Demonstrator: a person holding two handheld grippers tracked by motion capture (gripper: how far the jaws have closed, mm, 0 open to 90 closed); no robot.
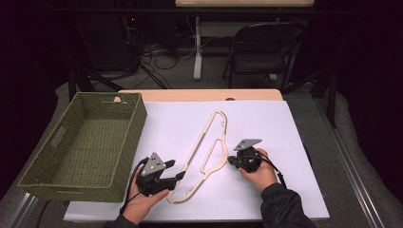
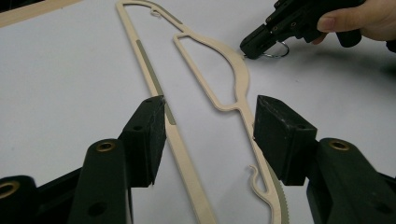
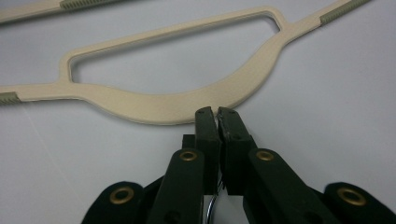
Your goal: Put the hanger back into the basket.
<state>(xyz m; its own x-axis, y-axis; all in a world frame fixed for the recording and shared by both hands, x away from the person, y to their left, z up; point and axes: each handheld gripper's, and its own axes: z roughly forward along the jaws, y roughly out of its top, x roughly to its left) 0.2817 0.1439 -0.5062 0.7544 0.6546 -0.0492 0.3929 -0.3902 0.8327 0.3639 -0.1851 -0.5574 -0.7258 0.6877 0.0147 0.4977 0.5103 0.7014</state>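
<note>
Nearest to me, at about 7 o'clock on the white table (image 1: 294, 142), my left gripper (image 1: 178, 176) waits with its jaws wide, one on each side of the lower end of the beige hanger (image 1: 209, 142); the pads do not press it. In the left gripper view the hanger (image 2: 236, 79) runs between the two pads, and I see the small notch hook near the right pad. At about 5 o'clock my right gripper (image 1: 231, 160) is closed tight on the metal hook (image 2: 276, 51) at the neck of the hanger; in the right gripper view the jaws stand together against the curved shoulder (image 3: 187, 109), and a thin wire shows below them. I judge the risk is here: the wire is thin and round, so it may slip or turn between the pads when I lift, and the long frame could swing down. If the left jaws close off centre, the hanger can twist. At 10 o'clock, well apart, the green basket (image 1: 71, 180) stands
</note>
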